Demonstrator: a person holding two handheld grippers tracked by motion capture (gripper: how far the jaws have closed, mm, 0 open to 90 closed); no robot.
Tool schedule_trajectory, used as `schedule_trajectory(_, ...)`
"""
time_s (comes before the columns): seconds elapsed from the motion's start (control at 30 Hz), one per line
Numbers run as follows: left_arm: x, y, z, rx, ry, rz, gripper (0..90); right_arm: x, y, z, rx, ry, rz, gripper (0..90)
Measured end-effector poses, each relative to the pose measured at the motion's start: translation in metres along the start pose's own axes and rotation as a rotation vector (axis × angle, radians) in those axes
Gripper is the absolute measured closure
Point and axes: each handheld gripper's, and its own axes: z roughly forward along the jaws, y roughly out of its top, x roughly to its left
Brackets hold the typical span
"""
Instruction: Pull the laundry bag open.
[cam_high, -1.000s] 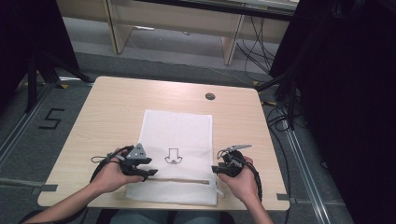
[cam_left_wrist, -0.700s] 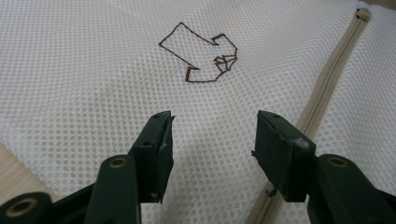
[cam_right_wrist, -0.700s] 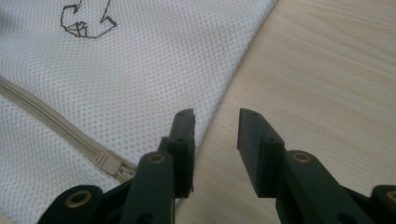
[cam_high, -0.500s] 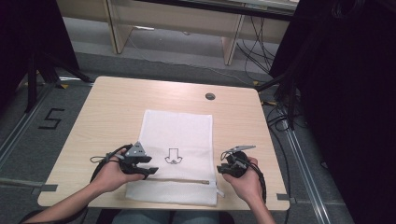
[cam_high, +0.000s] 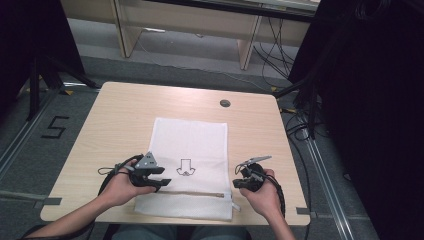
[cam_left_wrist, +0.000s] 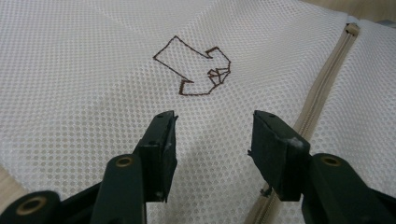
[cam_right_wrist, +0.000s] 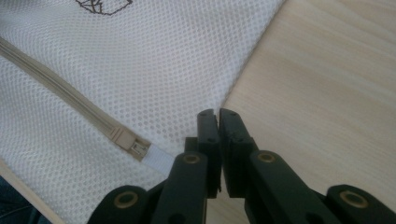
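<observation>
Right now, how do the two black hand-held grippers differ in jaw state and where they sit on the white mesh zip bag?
The left gripper has jaws standing wide apart; the right gripper has jaws that have just been closing and now meet. The left gripper hovers over the white mesh zip bag near its brown arrow drawing; the right gripper sits at the bag's edge by the beige zip's end, on the mesh edge. Both are black, hand-held.

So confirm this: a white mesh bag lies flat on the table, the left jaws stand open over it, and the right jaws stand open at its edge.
Not quite. The right gripper has its jaws shut at the edge of the mesh bag, as the right gripper view shows. The rest holds.
</observation>
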Motion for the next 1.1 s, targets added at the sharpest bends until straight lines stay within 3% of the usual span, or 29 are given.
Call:
schedule_trajectory(0.13, -0.002, -0.002, 0.001, -0.007, -0.011, -0.012, 49.7, 0.001, 0.001, -0.001, 0.01, 0.005, 0.017, 90.0)
schedule_trajectory(0.17, -0.003, -0.001, 0.002, -0.019, -0.009, -0.018, 49.7, 0.0, 0.002, -0.001, 0.011, -0.006, 0.002, 90.0)
schedule_trajectory(0.27, -0.002, 0.002, 0.0, -0.018, 0.005, 0.013, 49.7, 0.001, 0.002, 0.001, 0.012, 0.008, -0.003, 90.0)
schedule_trajectory(0.3, -0.005, 0.004, 0.001, -0.031, 0.002, -0.01, 49.7, 0.002, 0.002, 0.001, 0.027, 0.011, 0.021, 90.0)
schedule_trajectory(0.33, -0.003, 0.005, 0.0, -0.021, 0.002, 0.022, 49.7, 0.0, 0.001, 0.003, 0.016, 0.013, -0.009, 90.0)
schedule_trajectory(0.37, -0.007, 0.006, 0.002, -0.039, 0.003, -0.012, 49.8, 0.003, 0.001, 0.002, 0.034, 0.017, 0.026, 90.0)
schedule_trajectory(0.4, -0.007, 0.008, 0.002, -0.038, 0.001, 0.005, 49.8, 0.003, 0.0, 0.003, 0.042, 0.022, 0.027, 90.0)
schedule_trajectory(0.47, -0.01, 0.011, 0.004, -0.049, -0.012, 0.021, 49.7, 0.003, 0.0, 0.004, 0.057, 0.022, 0.03, 90.0)
schedule_trajectory(0.5, -0.012, 0.012, 0.005, -0.043, -0.017, 0.019, 49.7, 0.002, 0.0, 0.006, 0.051, 0.042, 0.004, 90.0)
schedule_trajectory(0.57, -0.015, 0.015, 0.007, -0.042, -0.027, 0.028, 49.7, 0.005, -0.001, 0.006, 0.069, 0.045, 0.027, 90.0)
schedule_trajectory(0.67, -0.023, 0.02, 0.012, -0.042, -0.063, 0.045, 49.8, 0.006, -0.001, 0.009, 0.083, 0.064, 0.01, 90.0)
schedule_trajectory(0.7, -0.026, 0.023, 0.013, -0.031, -0.078, 0.06, 49.9, 0.01, -0.002, 0.009, 0.102, 0.075, 0.045, 90.0)
schedule_trajectory(0.73, -0.031, 0.025, 0.017, -0.042, -0.091, 0.051, 50.0, 0.008, -0.002, 0.01, 0.094, 0.074, 0.003, 90.0)
schedule_trajectory(0.97, -0.051, 0.047, 0.037, -0.021, -0.153, 0.161, 53.7, 0.012, -0.006, 0.017, 0.143, 0.092, -0.011, 90.0)
schedule_trajectory(1.0, -0.055, 0.049, 0.04, -0.03, -0.16, 0.153, 54.5, 0.013, -0.006, 0.017, 0.148, 0.084, 0.003, 90.0)
schedule_trajectory(1.1, -0.064, 0.056, 0.048, -0.018, -0.186, 0.193, 59.4, 0.011, -0.006, 0.02, 0.146, 0.097, -0.024, 90.0)
